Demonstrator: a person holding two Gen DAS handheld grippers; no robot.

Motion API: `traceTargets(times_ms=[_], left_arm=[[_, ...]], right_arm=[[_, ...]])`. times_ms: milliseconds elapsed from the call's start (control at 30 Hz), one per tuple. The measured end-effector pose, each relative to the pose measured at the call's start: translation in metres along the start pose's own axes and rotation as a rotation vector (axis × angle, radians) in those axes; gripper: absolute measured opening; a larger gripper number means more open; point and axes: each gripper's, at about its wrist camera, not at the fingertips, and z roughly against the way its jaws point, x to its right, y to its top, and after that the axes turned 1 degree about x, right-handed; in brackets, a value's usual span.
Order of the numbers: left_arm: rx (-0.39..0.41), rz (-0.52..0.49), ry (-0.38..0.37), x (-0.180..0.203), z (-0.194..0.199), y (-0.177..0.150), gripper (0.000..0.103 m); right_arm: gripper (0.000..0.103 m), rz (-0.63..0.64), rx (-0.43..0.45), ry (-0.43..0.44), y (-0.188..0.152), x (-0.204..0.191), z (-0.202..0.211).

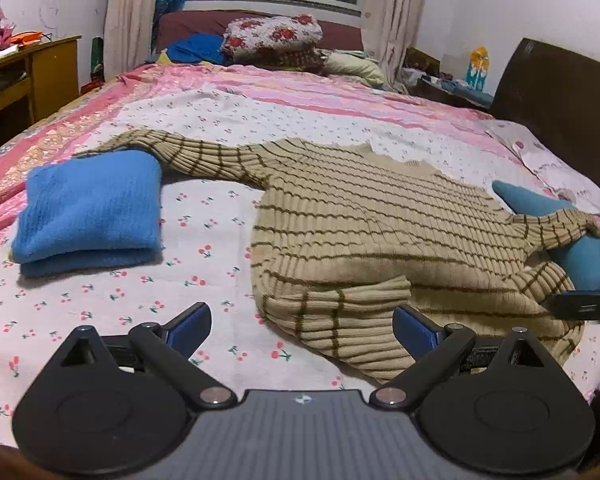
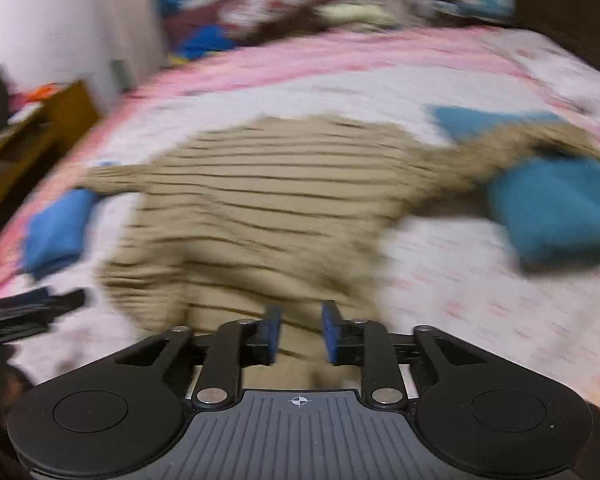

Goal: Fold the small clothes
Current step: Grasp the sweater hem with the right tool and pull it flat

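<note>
Striped beige sweater (image 1: 380,216) spread flat on the bed (image 1: 204,120), long axis running sideways from sleeve to sleeve, hem turned toward both grippers. Near hem corner doubled over into a thick ribbed flap, lying just ahead of the left gripper (image 1: 302,322) and a little to its right. Left fingers (image 1: 190,326) spread wide, nothing between them, bare cherry-print sheet beneath. Right gripper (image 2: 300,330) hanging above the near edge of the sweater, fingers (image 2: 274,332) parted to a narrow gap; knit visible behind the gap but no pad pressing on it (view heavily blurred, so contact not fully excluded). Judged released, not gripping.

Left sleeve stretched away from the sweater's body, its cuff end touching a folded bright-blue garment (image 1: 88,212) that sits to the left of the sweater. Right sleeve draped across a teal garment (image 1: 580,248) at the sweater's right side, partly covering it. Right gripper also visible in the left view as a dark bar at the sweater's near right edge.

Judgement: left gripper nearer the folded hem flap, right gripper nearer the right sleeve. Both neighbouring garments crowd the sleeve ends; risk of dragging the teal piece along when the right sleeve gets lifted inward. Pillows and bedding beyond the sweater well apart, no obstruction.
</note>
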Motion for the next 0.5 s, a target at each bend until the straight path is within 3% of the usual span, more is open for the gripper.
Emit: traceTargets(times_ms=[100,200,367,500], left_arm=[[0.011,0.010,0.016,-0.008,0.005,0.000,0.102],[0.013,0.021,0.028,-0.016,0.008,0.000,0.102],[0.008,0.055,0.027,-0.030,0.006,0.001,0.102],[0.000,0.080,0.021,-0.037,0.005,0.000,0.102]], right_arm=[[0.040,0.125,0.003,0.099,0.006,-0.033,-0.044],[0.044,0.260,0.003,0.141,0.014,-0.061,-0.084],[0.046,0.502,0.011,0.165,0.018,-0.093,-0.117],[0.046,0.661,-0.040,0.219,0.014,-0.106,-0.133]])
